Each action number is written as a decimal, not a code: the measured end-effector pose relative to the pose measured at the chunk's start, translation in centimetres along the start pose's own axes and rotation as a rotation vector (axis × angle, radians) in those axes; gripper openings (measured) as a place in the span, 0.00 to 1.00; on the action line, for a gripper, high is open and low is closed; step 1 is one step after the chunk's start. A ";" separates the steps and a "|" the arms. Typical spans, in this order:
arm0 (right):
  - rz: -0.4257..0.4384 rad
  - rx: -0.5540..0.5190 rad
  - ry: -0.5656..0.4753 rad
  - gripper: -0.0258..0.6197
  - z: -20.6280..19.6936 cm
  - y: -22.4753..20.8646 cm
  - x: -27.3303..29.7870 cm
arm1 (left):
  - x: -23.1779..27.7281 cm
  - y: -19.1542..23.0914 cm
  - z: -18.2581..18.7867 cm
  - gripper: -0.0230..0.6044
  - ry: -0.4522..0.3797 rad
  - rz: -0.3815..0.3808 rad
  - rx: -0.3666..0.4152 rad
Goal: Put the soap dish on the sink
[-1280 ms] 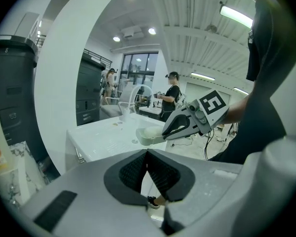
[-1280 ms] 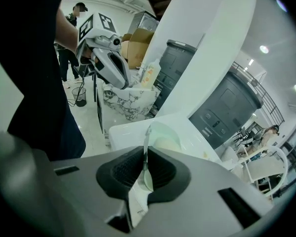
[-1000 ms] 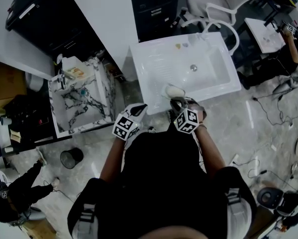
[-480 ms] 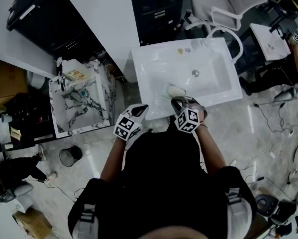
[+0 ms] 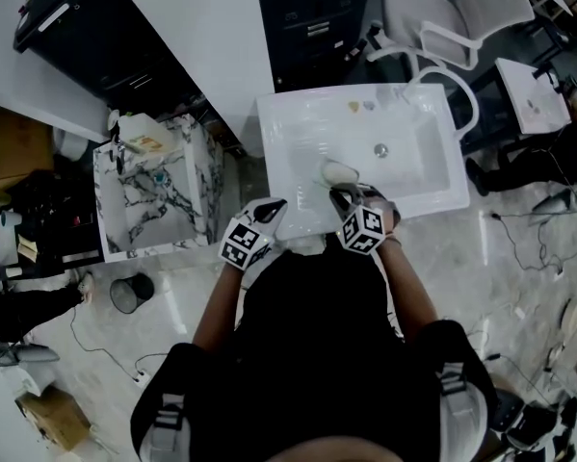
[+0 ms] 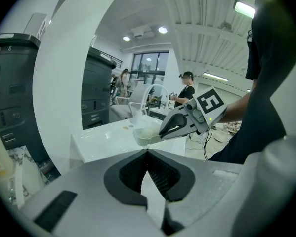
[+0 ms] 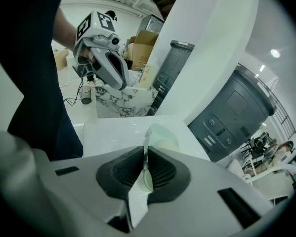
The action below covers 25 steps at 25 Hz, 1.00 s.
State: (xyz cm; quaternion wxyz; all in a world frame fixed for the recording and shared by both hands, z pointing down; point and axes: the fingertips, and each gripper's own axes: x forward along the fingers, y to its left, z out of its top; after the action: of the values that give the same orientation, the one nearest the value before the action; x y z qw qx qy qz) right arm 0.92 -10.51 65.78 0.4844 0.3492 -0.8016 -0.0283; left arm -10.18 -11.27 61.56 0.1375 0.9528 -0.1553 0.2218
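The white sink lies just ahead of me in the head view, its drain near the middle. My right gripper is shut on the rim of a pale, oval soap dish, held over the sink's front part. The right gripper view shows the thin rim of the soap dish pinched in my right gripper. My left gripper hovers at the sink's front left corner. In the left gripper view my left gripper is shut and empty, and the soap dish shows beyond it.
Two small items, one yellow and one grey, rest on the sink's back rim. A marble-patterned cabinet stands to the left, a black bin on the floor below it. A white chair is behind the sink.
The head view has shifted a little, so the sink sits lower in the picture. Both grippers and the held soap dish keep almost the same place.
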 end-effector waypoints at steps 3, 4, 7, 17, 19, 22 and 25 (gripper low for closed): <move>0.013 -0.009 -0.006 0.06 -0.1 -0.9 0.5 | 0.7 0.4 0.4 0.04 0.002 0.008 -0.009; 0.019 -0.012 -0.008 0.06 -0.2 -1.2 0.7 | 0.9 0.5 0.5 0.04 0.003 0.011 -0.012; 0.035 -0.020 -0.016 0.06 -0.1 -1.9 1.2 | 1.3 1.1 0.9 0.04 0.008 0.023 -0.019; 0.103 -0.071 -0.035 0.06 -0.3 -4.1 3.1 | 2.7 2.4 1.5 0.04 0.017 0.080 -0.064; 0.114 -0.085 -0.039 0.06 -0.4 -4.7 3.4 | 3.1 2.6 1.6 0.04 0.019 0.089 -0.075; 0.129 -0.109 -0.039 0.06 -0.4 -5.6 3.9 | 3.7 2.9 1.9 0.04 0.019 0.101 -0.086; 0.144 -0.132 -0.042 0.06 -0.5 -6.5 4.4 | 4.1 3.2 2.1 0.04 0.018 0.118 -0.095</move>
State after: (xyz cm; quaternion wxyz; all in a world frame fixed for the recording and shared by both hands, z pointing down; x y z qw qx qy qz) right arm 3.52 -17.80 66.89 0.4902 0.2572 -0.8310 -0.0535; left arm -7.03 -15.86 62.27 0.1706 0.9324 -0.2201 0.2305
